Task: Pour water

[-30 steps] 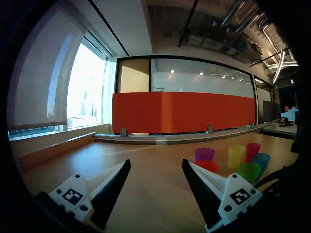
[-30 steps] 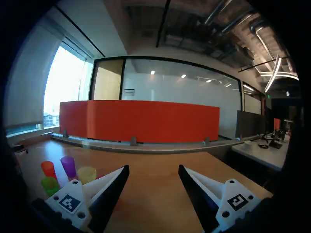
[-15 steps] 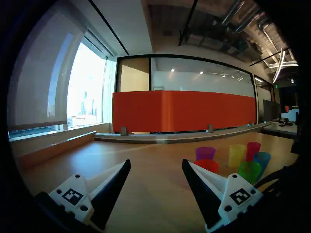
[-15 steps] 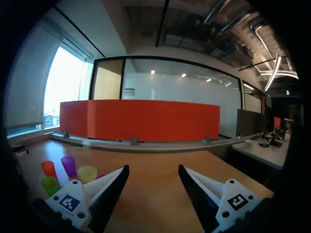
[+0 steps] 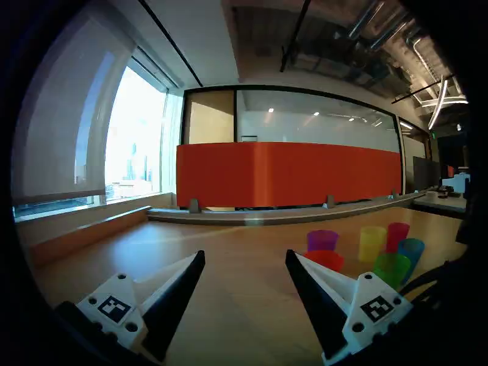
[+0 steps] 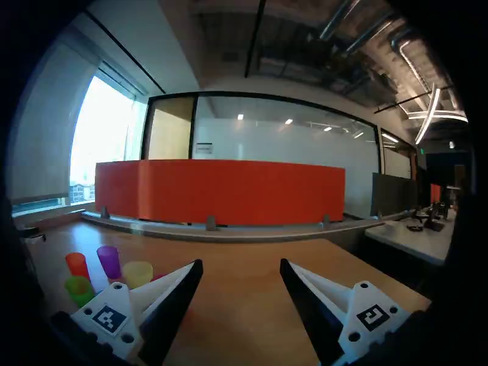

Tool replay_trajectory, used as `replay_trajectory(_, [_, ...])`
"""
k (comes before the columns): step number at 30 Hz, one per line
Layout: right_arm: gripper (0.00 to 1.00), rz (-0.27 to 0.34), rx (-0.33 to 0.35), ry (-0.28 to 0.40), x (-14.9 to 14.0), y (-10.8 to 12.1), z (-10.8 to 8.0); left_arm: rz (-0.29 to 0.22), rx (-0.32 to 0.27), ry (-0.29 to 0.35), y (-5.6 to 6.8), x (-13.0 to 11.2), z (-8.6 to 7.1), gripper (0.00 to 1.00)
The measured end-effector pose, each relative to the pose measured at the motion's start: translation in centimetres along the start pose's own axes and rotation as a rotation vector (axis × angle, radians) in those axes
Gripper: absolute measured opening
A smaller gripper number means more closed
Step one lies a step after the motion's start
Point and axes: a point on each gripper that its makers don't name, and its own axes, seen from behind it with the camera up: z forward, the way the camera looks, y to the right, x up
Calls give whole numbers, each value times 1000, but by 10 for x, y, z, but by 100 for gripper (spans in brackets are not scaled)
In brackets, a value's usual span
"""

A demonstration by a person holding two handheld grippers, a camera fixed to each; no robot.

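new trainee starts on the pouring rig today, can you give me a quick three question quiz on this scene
1. True or false: the left gripper is shut on a cup.
2. In the left gripper view, toward which side of the picture do the cups stand on the table? A) left B) right C) dead centre
3. Fill in: the right gripper has its jaws ___ and holds nothing.

Key: 1 false, its jaws stand apart over bare table; 2 B; 3 open.
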Motion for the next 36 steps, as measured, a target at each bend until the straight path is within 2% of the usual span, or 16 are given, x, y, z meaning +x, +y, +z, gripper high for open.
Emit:
replay_trajectory(11, [98,16,-6,38,-10,6,3,0,0,0,0,0,0,98])
replay_trajectory(20, [98,22,23,70,-20,-1,2,0,0,0,0,0,0,98])
replay_trajectory(25, [99,18,30,72,-27,-4,1,0,0,0,-1,0,0,98])
replay_trajectory(32, [99,53,45,68,-33,-4,2,0,0,0,-1,0,0,98])
replay_trajectory(36, [99,52,47,66,-39,-6,3,0,0,0,-1,0,0,98])
